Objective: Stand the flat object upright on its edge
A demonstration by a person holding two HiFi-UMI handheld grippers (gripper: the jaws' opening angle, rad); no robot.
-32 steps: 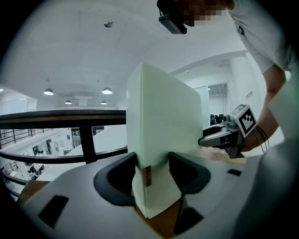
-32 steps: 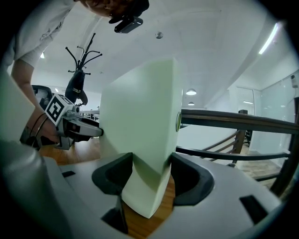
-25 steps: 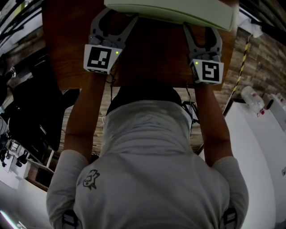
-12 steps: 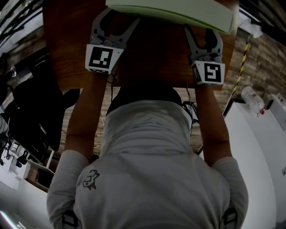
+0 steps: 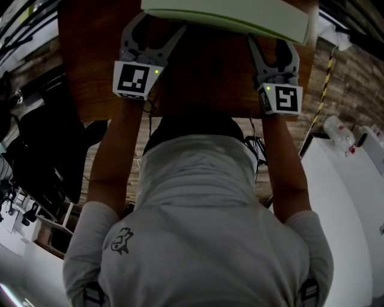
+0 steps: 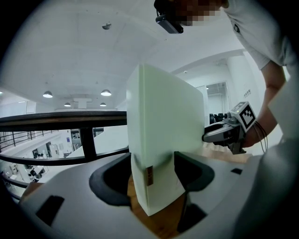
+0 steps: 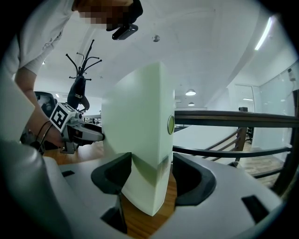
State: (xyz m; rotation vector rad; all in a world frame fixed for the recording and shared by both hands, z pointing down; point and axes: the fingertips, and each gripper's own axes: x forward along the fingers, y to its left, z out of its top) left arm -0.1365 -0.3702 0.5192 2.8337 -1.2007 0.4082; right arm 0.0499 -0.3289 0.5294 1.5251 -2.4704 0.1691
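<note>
Pale green flat object (image 5: 240, 17), brown wood-grain table (image 5: 204, 84)

A brown wooden table (image 5: 90, 90) stands over a plank-patterned floor (image 5: 354, 84). Overhead, a plain white ceiling (image 6: 70, 46) carries round lamps (image 6: 106, 93) and one long strip light (image 7: 267, 28). A dark railing (image 6: 56, 120) runs behind (an open hall lies beyond it), and a black coat stand (image 7: 77, 93) rises to one side.

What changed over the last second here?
The jaws of the left gripper have just been opening around the pale green board that stands between them. Unchanged: both hands in place, the board upright on its edge on the wooden table, the right gripper closed on its other end.
</note>
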